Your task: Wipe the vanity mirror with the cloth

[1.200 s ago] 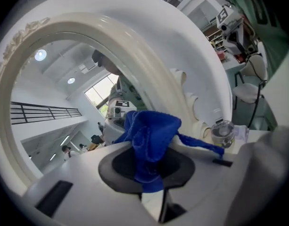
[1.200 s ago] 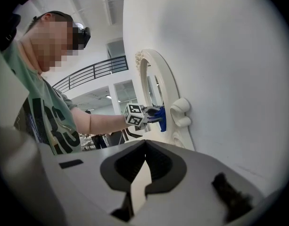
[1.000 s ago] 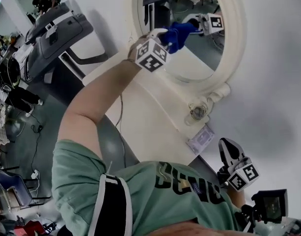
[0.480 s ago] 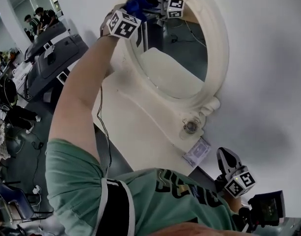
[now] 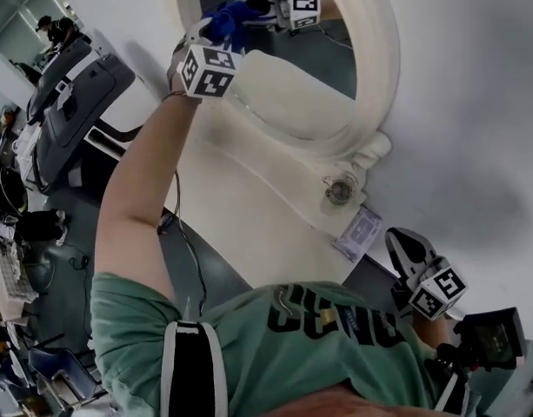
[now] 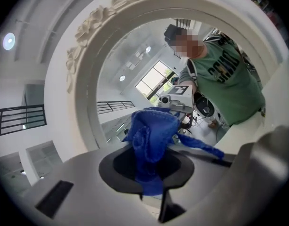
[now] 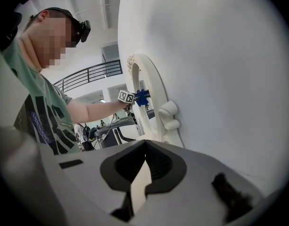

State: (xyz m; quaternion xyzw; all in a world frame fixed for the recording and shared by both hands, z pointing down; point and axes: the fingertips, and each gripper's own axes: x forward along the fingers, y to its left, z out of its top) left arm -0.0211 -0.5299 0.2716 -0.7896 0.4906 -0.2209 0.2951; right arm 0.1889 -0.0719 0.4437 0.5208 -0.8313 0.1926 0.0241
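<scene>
Against the white wall [image 5: 475, 102], the vanity mirror [image 5: 375, 68] now has the blue cloth [image 6: 151, 135], clamped in the left gripper [image 6: 146, 168], at the upper-left edge of its glass instead of mid-glass as a second ago, which suggests a wiping stroke under way, while the right gripper [image 7: 144, 173] hangs low, closed and empty.

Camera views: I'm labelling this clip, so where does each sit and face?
Head view: head-mounted, facing down at the vanity mirror; shows arm, shirt, left hand-held gripper, right hand-held gripper.
Left gripper view: on that gripper, facing the vanity mirror; jaws shut on the cloth.
Right gripper view: low, facing along the wall; jaws shut, empty.
All share cloth, vanity mirror.
</scene>
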